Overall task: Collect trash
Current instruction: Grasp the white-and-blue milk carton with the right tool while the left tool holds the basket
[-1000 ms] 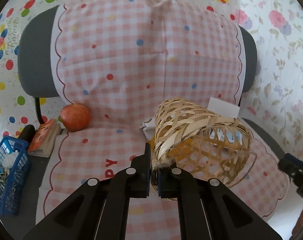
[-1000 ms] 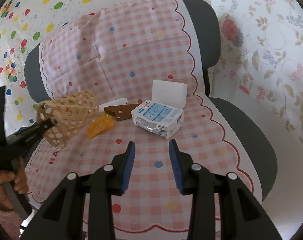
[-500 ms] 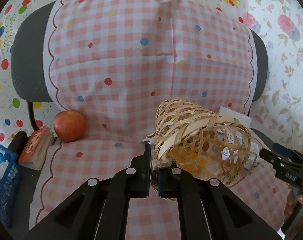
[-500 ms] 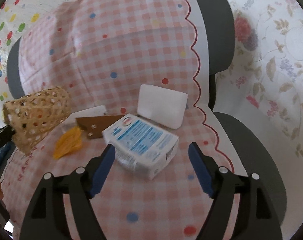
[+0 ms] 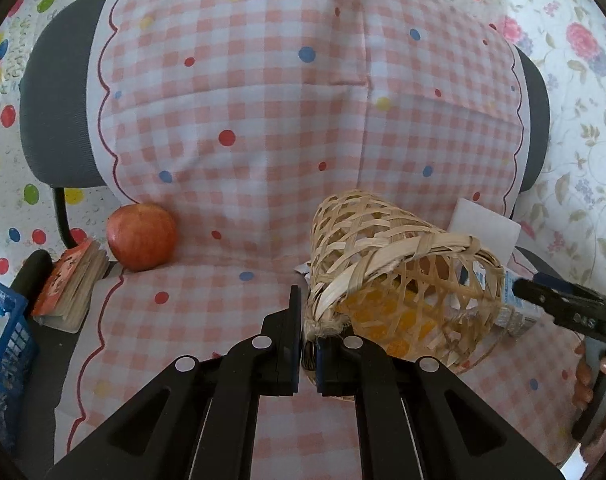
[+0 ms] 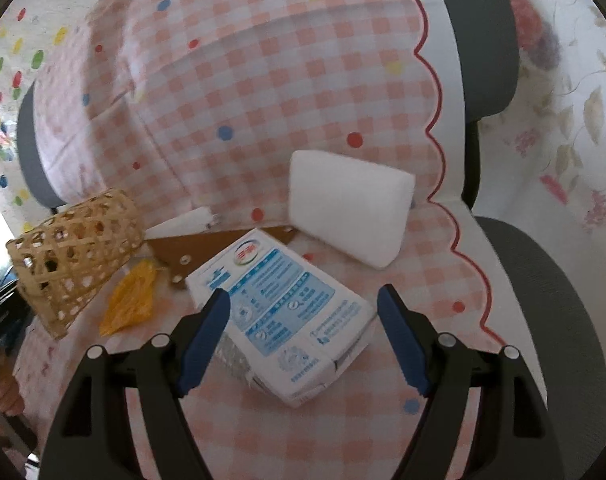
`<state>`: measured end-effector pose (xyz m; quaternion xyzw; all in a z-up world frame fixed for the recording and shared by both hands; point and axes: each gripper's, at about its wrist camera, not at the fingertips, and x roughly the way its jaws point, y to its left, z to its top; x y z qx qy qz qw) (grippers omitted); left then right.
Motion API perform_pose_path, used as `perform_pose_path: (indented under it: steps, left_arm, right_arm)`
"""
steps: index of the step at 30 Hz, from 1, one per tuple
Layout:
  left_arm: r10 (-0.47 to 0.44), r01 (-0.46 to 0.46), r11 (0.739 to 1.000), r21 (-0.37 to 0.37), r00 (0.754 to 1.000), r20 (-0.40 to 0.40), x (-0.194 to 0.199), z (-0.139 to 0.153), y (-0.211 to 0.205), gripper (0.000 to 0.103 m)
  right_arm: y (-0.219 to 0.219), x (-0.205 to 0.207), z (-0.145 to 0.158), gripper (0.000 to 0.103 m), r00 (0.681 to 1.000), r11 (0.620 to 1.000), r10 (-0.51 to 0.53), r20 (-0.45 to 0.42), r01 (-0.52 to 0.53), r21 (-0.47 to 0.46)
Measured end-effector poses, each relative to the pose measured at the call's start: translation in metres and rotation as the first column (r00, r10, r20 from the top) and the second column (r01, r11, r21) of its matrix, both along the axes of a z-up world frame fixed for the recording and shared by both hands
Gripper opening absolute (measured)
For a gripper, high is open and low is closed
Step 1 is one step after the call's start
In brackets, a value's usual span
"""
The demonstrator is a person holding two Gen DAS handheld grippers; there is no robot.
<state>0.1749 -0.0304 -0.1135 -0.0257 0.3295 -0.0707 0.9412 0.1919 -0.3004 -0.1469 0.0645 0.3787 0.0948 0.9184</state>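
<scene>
Milk carton [image 6: 287, 316] between wide-apart right gripper [image 6: 303, 336] pads, untouched, left gripper [image 5: 308, 344] pinching woven basket [image 5: 399, 280] rim.

A home room, a grey office chair [image 5: 55, 120] draped with a pink checked cloth [image 5: 243, 92] filled the frame, dotted and flowered sheets [image 5: 583, 100] hung behind, an apple [image 5: 141, 237] lower left
</scene>
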Motion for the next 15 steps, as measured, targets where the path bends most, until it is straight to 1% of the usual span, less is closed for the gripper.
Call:
perform_pose_path:
  steps: [4,6,7,9,11,12,14,15]
  left_arm:
    - [0.01,-0.01,1.0,-0.008,1.0,0.0,-0.007,0.002,0.006,0.006]
    - [0.014,-0.014,1.0,-0.011,1.0,-0.001,-0.012,0.002,0.009,0.006]
    - [0.015,-0.015,1.0,-0.012,1.0,-0.002,-0.014,0.002,0.01,0.006]
    - [0.019,-0.019,1.0,-0.016,1.0,-0.007,-0.019,0.001,0.013,0.006]
    - [0.025,-0.026,0.999,-0.024,1.0,-0.016,-0.022,0.0,0.015,0.006]
    - [0.029,-0.03,0.999,-0.029,0.999,-0.023,-0.023,-0.001,0.017,0.006]
    - [0.028,-0.029,0.999,-0.035,0.999,-0.032,-0.025,-0.003,0.018,0.006]
    - [0.027,-0.028,0.999,-0.037,0.999,-0.037,-0.026,-0.004,0.018,0.006]
  right_arm:
    - [0.021,-0.03,-0.001,0.075,0.997,0.997,0.077,-0.018,-0.077,-0.016]
    - [0.035,-0.046,0.0,0.075,0.992,0.992,0.126,-0.02,-0.126,0.002]
    - [0.04,-0.05,0.0,0.075,0.991,0.991,0.131,-0.018,-0.131,-0.003]
    - [0.048,-0.061,0.004,0.075,0.992,0.992,0.123,0.005,-0.123,-0.03]
    - [0.053,-0.065,0.009,0.075,0.996,0.992,0.083,0.041,-0.079,-0.097]
    - [0.055,-0.065,0.009,0.08,0.997,0.99,0.047,0.058,-0.039,-0.134]
    - [0.054,-0.061,0.007,0.083,0.998,0.989,0.02,0.064,-0.01,-0.146]
    - [0.055,-0.056,0.004,0.083,0.999,0.989,0.01,0.053,-0.002,-0.146]
